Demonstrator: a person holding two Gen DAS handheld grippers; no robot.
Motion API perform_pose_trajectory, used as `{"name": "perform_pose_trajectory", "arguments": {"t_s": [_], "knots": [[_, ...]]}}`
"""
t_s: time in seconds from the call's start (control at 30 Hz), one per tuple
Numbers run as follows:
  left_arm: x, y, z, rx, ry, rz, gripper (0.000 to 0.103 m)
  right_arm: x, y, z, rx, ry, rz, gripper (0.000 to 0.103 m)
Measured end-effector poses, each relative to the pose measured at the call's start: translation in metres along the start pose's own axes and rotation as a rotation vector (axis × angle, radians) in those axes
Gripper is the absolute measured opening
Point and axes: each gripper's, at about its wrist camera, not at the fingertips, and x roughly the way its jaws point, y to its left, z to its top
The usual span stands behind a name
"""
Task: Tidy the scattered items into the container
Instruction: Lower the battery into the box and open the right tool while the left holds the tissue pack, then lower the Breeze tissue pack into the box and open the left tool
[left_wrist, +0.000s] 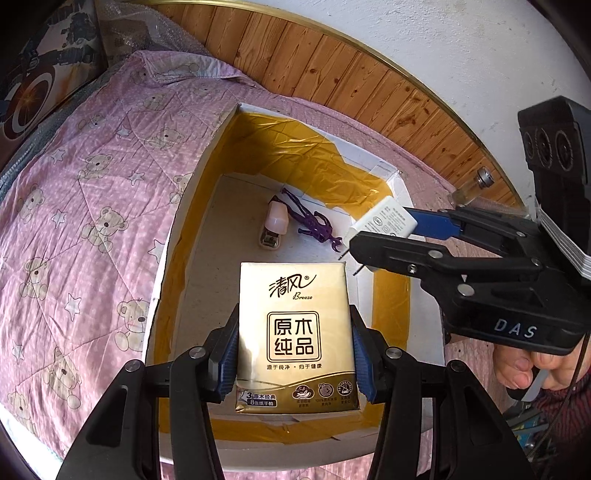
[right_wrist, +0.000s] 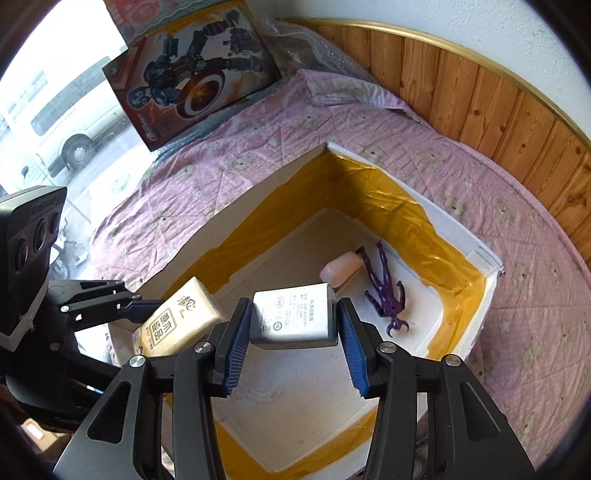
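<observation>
Item one: tissue pack (left_wrist: 294, 334), gold wrapper, clamped across its short sides by the left tool (left_wrist: 294, 363), jaws closed to the pack's width; held upright above the near end of the container (left_wrist: 177, 236), presumably for a straight drop. Item two: white charger (right_wrist: 294, 318), pinched between the blue pads of the right tool (right_wrist: 294, 350), jaws closed to its body, prongs visible in the left wrist view; held over the right wall of the box, likely awaiting release inside. Container: open white cardboard box lined with yellow tape, resting on a pink quilted bed (left_wrist: 92, 206). Already inside, at the far end: a pale pink stapler (left_wrist: 273, 225) and a purple figure (left_wrist: 314, 225), lying just beside each other. Open room: the floor's near half and centre are bare, enough for both held items. Edges: the walls stand tall around the floor; the two tools converge near one another, so a staggered release seems prudent. Outside the box: a small glass bottle (left_wrist: 471, 188) near the wooden headboard (left_wrist: 332, 70).
</observation>
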Motion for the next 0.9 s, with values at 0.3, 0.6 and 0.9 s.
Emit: {"name": "perform_pose_trajectory", "arguments": {"t_s": [0.3,0.6,0.9], "knots": [[0.015,0.002,0.008,0.023,0.025,-0.002,0.052,0.043,-0.012,0.032,-0.029,0.064,-0.005,0.049],[0.027,-0.004,0.011,0.074,0.029,0.077,0.052,0.086,-0.019,0.058,-0.108,0.105,-0.052,0.049],[0.030,0.005,0.014,0.016,0.006,0.048,0.054,0.109,-0.028,0.071,-0.147,0.089,-0.079,0.050]]}}
